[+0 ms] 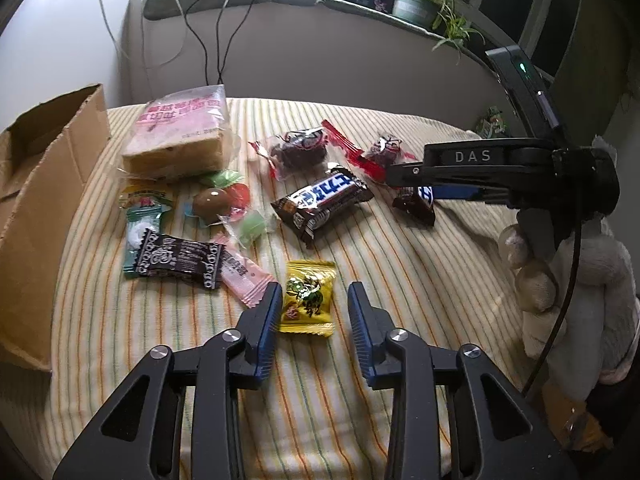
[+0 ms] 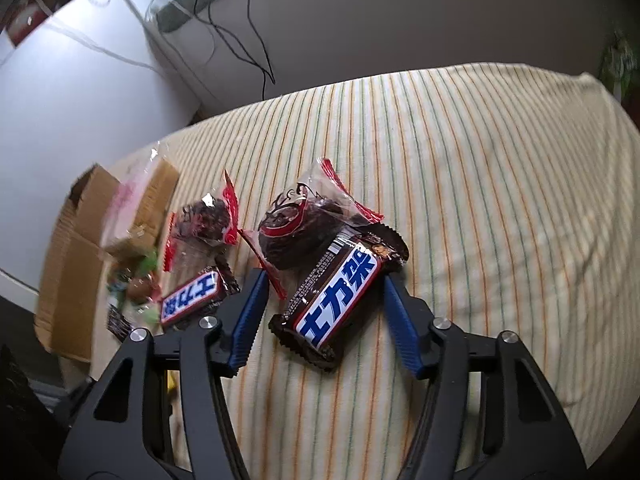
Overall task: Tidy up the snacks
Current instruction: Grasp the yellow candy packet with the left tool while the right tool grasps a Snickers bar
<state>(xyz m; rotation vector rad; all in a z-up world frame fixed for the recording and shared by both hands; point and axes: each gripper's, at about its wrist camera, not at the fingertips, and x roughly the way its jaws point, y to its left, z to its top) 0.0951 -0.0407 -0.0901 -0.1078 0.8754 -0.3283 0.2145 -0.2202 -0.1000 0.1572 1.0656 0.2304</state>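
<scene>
Several wrapped snacks lie on a striped cloth (image 1: 400, 280). My left gripper (image 1: 314, 294) is open, its blue pads on either side of a yellow candy packet (image 1: 307, 297) on the cloth. My right gripper (image 2: 324, 280) is open around a brown Snickers bar (image 2: 340, 300), which also shows in the left wrist view (image 1: 416, 200); whether the pads touch it I cannot tell. A second Snickers bar (image 1: 320, 204) lies mid-cloth, also in the right wrist view (image 2: 196, 300). Two clear red-edged packets of dark cake (image 1: 298, 150) (image 1: 384, 148) lie behind; one (image 2: 296, 224) is just beyond the right gripper.
An open cardboard box (image 1: 44, 200) stands at the left edge. A bagged bread loaf (image 1: 180, 136), a black packet (image 1: 180, 258), a pink packet (image 1: 244, 276), green and red candies (image 1: 224, 200) lie left of centre. A gloved hand (image 1: 560, 280) holds the right gripper.
</scene>
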